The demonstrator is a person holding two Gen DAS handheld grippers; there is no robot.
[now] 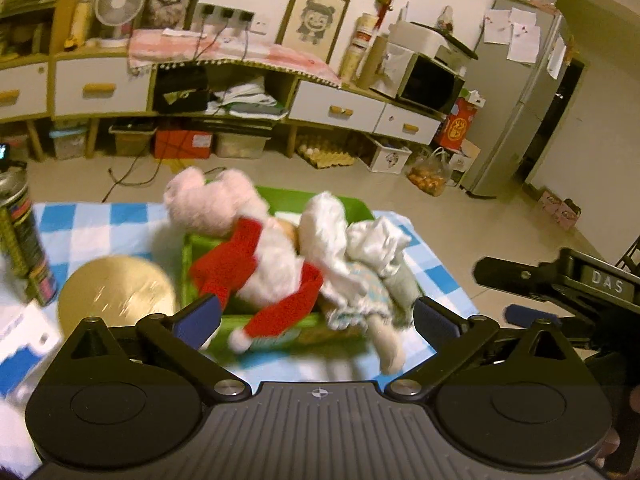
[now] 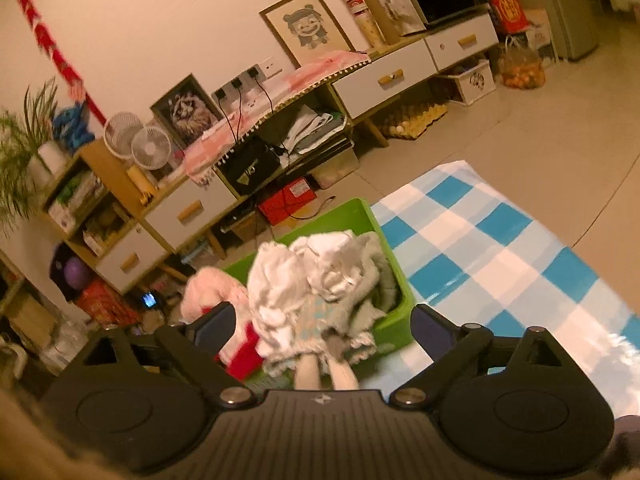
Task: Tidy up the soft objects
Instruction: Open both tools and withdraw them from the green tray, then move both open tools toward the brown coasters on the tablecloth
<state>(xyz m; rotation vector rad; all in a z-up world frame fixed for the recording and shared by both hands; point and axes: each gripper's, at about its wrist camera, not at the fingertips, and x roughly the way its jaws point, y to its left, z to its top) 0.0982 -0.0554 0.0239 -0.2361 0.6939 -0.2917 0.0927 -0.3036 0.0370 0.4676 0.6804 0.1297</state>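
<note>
Right, both my grippers, left gripper (image 1: 316, 320) and right gripper (image 2: 322, 326), gape wide and empty; the doll (image 2: 320, 292) lies lengthwise just ahead in the green bin (image 2: 394, 320), legs toward my right.

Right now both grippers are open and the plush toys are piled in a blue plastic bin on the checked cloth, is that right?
Not quite: the plastic bin is green, not blue, as the left wrist view shows. The rest holds: left gripper and right gripper are open, and the plush toys are piled in it on the blue-and-white checked cloth.
</note>
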